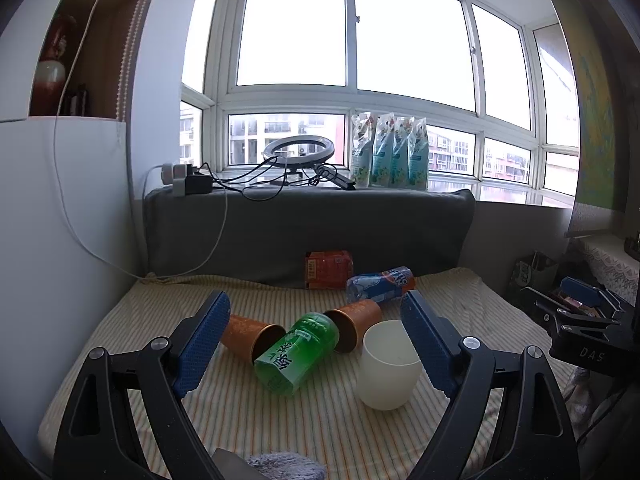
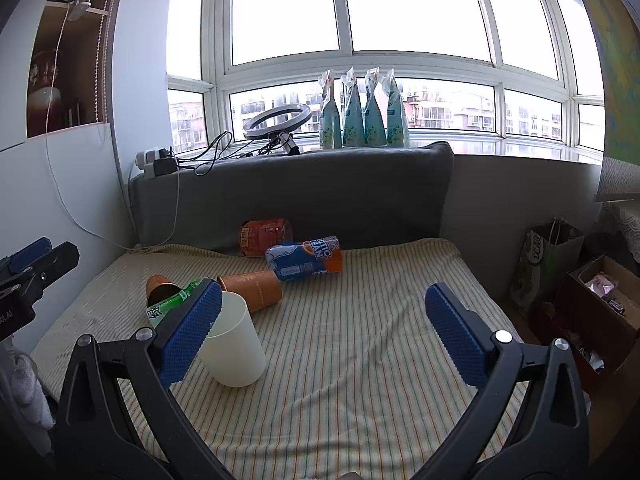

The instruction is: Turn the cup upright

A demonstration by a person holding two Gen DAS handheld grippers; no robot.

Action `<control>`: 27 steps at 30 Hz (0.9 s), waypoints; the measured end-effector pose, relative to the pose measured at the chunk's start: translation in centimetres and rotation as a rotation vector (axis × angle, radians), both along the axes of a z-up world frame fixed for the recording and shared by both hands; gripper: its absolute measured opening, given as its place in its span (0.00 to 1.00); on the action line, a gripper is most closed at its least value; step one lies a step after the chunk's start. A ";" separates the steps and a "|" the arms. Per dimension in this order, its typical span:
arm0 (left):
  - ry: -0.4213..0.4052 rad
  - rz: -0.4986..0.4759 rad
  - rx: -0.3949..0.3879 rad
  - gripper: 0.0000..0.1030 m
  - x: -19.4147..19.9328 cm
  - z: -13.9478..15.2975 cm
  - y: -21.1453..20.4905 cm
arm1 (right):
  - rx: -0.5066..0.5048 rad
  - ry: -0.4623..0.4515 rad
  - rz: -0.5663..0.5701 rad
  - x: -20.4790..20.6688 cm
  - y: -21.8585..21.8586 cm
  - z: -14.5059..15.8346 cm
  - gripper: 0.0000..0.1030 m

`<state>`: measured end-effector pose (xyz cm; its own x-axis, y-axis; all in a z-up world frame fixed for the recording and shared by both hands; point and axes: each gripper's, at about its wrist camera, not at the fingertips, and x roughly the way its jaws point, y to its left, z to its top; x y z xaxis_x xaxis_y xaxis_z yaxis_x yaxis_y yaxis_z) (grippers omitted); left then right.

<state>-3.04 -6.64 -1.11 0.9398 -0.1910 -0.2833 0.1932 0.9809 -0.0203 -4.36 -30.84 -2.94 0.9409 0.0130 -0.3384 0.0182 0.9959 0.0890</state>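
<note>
Now the white cup [image 1: 387,365] stands upright, mouth up, on the bed [image 1: 280,420] near its front edge, so its axis is vertical. It sits just inside the left hand-held gripper's [image 1: 316,344] right finger; the right hand-held gripper [image 2: 324,334] is beside it. Both spread wide, holding nothing. Smooth, plain, tapered.

Both grippers share black frames, silver screws and blue, dimpled fingers [image 1: 206,344] [image 2: 188,336].
</note>
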 end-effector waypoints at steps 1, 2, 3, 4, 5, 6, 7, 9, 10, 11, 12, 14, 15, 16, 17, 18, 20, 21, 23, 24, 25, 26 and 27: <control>0.001 0.000 -0.001 0.85 0.0 0.0 0.0 | 0.002 0.002 0.001 0.0 0.0 0.0 1.00; 0.002 0.002 -0.002 0.85 0.1 0.0 0.0 | 0.004 0.003 0.002 0.0 0.0 0.0 1.00; 0.004 0.004 -0.002 0.85 0.1 -0.1 0.1 | 0.005 0.003 0.002 0.0 0.0 0.0 1.00; 0.007 0.005 -0.002 0.85 0.2 -0.1 0.1 | 0.005 0.002 0.001 0.0 0.0 0.0 1.00; 0.009 0.004 -0.003 0.85 0.2 -0.1 0.1 | 0.006 0.002 0.003 0.0 -0.1 0.0 1.00; 0.011 0.003 -0.004 0.85 0.2 -0.2 0.1 | 0.006 0.002 0.003 0.0 -0.1 0.0 1.00; 0.012 0.003 -0.003 0.85 0.2 -0.2 0.1 | 0.005 0.003 0.002 0.0 0.0 0.0 1.00; 0.014 0.003 0.001 0.85 0.2 -0.2 0.0 | 0.005 0.003 0.004 0.0 0.0 0.0 1.00; 0.015 0.004 0.000 0.85 0.2 -0.3 0.0 | 0.006 0.004 0.006 0.0 0.0 -0.1 1.00; 0.016 0.005 -0.001 0.85 0.3 -0.3 0.0 | 0.007 0.005 0.007 0.1 0.0 -0.1 1.00; 0.018 0.005 -0.002 0.85 0.3 -0.3 0.1 | 0.008 0.007 0.009 0.1 0.1 -0.2 1.00; 0.020 0.006 -0.005 0.85 0.4 -0.3 0.1 | 0.009 0.011 0.010 0.2 0.1 -0.3 1.00; 0.020 0.007 -0.005 0.85 0.4 -0.3 0.2 | 0.008 0.011 0.010 0.2 0.1 -0.3 1.00; 0.020 0.007 -0.006 0.85 0.4 -0.3 0.2 | 0.008 0.013 0.011 0.2 0.1 -0.4 1.00; 0.020 0.007 -0.006 0.85 0.4 -0.3 0.2 | 0.008 0.014 0.012 0.2 0.2 -0.4 1.00; 0.021 0.007 -0.005 0.85 0.4 -0.3 0.2 | 0.008 0.017 0.014 0.3 0.2 -0.5 1.00; 0.020 0.007 -0.005 0.85 0.4 -0.3 0.2 | 0.009 0.019 0.016 0.3 0.3 -0.6 1.00; 0.020 0.008 -0.005 0.85 0.4 -0.3 0.2 | 0.010 0.020 0.017 0.4 0.4 -0.6 1.00; 0.023 0.006 -0.004 0.85 0.5 -0.3 0.2 | 0.009 0.021 0.018 0.5 0.5 -0.7 1.00; 0.024 0.007 -0.004 0.85 0.6 -0.4 0.3 | 0.009 0.021 0.018 0.5 0.5 -0.7 1.00; 0.025 0.006 -0.005 0.85 0.6 -0.4 0.3 | 0.010 0.022 0.018 0.5 0.5 -0.7 1.00; 0.026 0.005 -0.006 0.85 0.6 -0.4 0.3 | 0.011 0.023 0.018 0.5 0.5 -0.7 1.00; 0.026 0.006 -0.006 0.85 0.6 -0.4 0.3 | 0.012 0.025 0.018 0.6 0.5 -0.8 1.00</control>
